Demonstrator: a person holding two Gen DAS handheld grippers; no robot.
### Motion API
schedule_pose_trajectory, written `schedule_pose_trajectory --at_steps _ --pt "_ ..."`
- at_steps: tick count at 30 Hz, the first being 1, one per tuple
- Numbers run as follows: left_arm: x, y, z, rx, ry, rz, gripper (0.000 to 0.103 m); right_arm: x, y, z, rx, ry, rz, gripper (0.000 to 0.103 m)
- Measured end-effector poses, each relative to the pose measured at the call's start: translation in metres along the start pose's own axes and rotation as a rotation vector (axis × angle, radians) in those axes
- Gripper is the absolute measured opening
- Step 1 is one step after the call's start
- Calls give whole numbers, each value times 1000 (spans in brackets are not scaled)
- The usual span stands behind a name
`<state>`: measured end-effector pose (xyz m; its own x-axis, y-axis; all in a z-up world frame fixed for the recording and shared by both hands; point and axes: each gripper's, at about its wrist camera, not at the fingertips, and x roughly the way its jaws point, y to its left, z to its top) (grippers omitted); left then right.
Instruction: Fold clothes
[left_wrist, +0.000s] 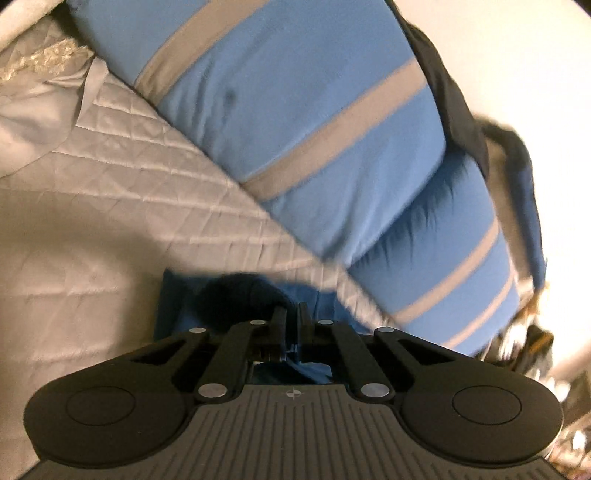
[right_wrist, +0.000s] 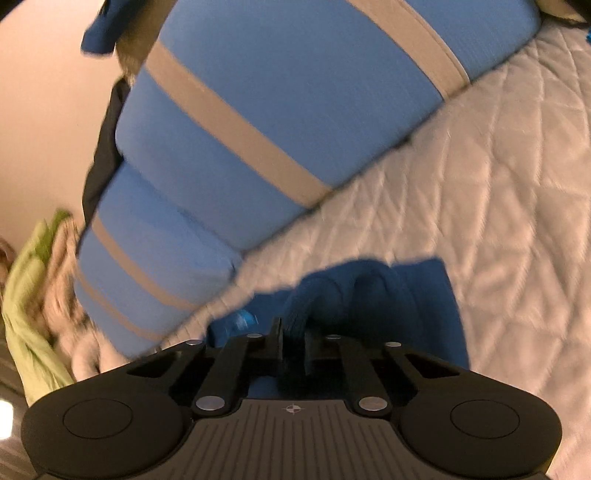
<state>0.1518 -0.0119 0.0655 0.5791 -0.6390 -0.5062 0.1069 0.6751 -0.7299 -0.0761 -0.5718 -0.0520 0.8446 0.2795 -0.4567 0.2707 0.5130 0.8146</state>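
Both my claws, left (left_wrist: 291, 314) and right (right_wrist: 291, 328), are clenched on one dark blue garment (left_wrist: 184, 299) bunched near them over the quilted bed (left_wrist: 92, 221), striped pillows (left_wrist: 295, 129) lying farther off

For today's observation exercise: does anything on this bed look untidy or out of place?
Yes. Green fabric lies crumpled in a heap at the bed's left edge, beside the striped blue pillows. Otherwise the quilt lies fairly smooth.

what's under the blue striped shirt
A pale quilted bedspread lies beneath the blue striped shirt; whatever sits directly under the shirt's middle is covered.
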Motion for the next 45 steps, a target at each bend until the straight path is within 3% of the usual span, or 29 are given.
schedule_pose_trajectory --at_steps 2,3,4,5,6,7,18,25,33,36,37,40,41,42,43,45 --pt "9 4 8 -60 -33 0 7 10 -2 10 28 -54 29 13" --pt "13 5 11 -90 -50 0 9 16 -2 14 29 -87 41 21" --pt "18 7 15 -120 -66 -1 24 19 0 17 14 -130 29 28" --pt "22 9 19 -149 -83 -1 45 21 1 17 -1 -157 22 47" --pt "27 11 23 -179 -99 -1 54 21 3 16 -21 -166 18 62" --pt "27 11 23 -176 -104 8 58 21 5 15 -40 -173 14 66" --pt "-26 -1 -19 170 -35 192 58 -31 22 -32 -375 -84 -213 97" --pt "-59 2 -59 309 58 224 58 -67 16 -59 -435 -39 -260 99" --pt "-80 15 -96 332 124 204 55 -98 -3 -90 -406 0 -245 93" --pt "-84 15 -104 346 125 198 40 -104 -10 -102 -397 19 -239 84" --pt "-84 14 -106 353 126 200 30 -105 -12 -106 -395 26 -237 81" --pt "-85 8 -111 405 117 232 14 -105 -20 -116 -380 38 -229 56" --pt "-87 5 -112 422 113 239 8 -105 -21 -118 -377 46 -225 39" --pt "-90 2 -113 435 109 244 8 -105 -22 -120 -375 55 -220 30" --pt "-93 -1 -114 448 104 249 7 -106 -21 -122 -388 56 -227 14" --pt "-102 -7 -116 466 95 246 6 -112 -18 -123 -411 54 -237 8"
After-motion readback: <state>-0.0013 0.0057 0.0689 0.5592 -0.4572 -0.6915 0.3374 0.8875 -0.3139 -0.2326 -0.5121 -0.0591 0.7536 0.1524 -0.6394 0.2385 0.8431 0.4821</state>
